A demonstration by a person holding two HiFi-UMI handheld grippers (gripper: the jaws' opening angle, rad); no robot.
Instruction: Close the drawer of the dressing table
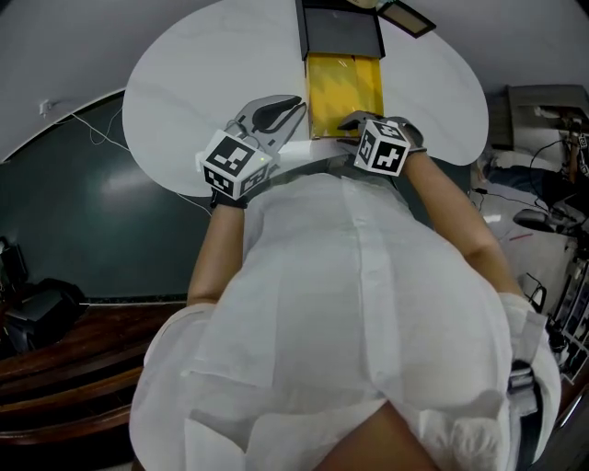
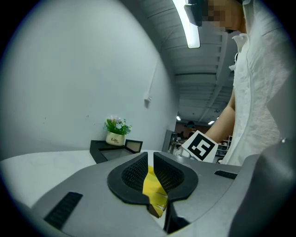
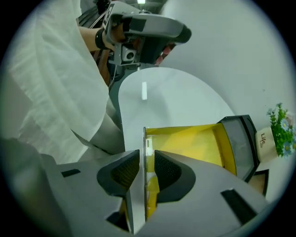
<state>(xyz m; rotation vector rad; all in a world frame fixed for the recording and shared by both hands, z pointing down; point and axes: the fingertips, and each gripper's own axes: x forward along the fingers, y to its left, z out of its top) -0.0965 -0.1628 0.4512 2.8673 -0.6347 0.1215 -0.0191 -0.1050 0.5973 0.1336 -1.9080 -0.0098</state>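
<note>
The dressing table (image 1: pixel 184 92) has a white rounded top, and its drawer (image 1: pixel 344 87) stands pulled out, yellow inside. My right gripper (image 1: pixel 350 121) points steeply down at the drawer's near right corner. In the right gripper view its jaws (image 3: pixel 146 159) straddle the thin drawer front (image 3: pixel 144 139), which is close to the left pad and clear of the right one. My left gripper (image 1: pixel 293 109) hovers just left of the drawer's front. Its jaws (image 2: pixel 151 159) leave a narrow slit, and the drawer's yellow shows through it.
A black tray (image 1: pixel 340 28) sits at the back of the table behind the drawer, beside a small potted plant (image 2: pixel 116 132). The person's white shirt (image 1: pixel 350 304) fills the near side. A dark floor lies to the left and equipment (image 1: pixel 543 120) stands to the right.
</note>
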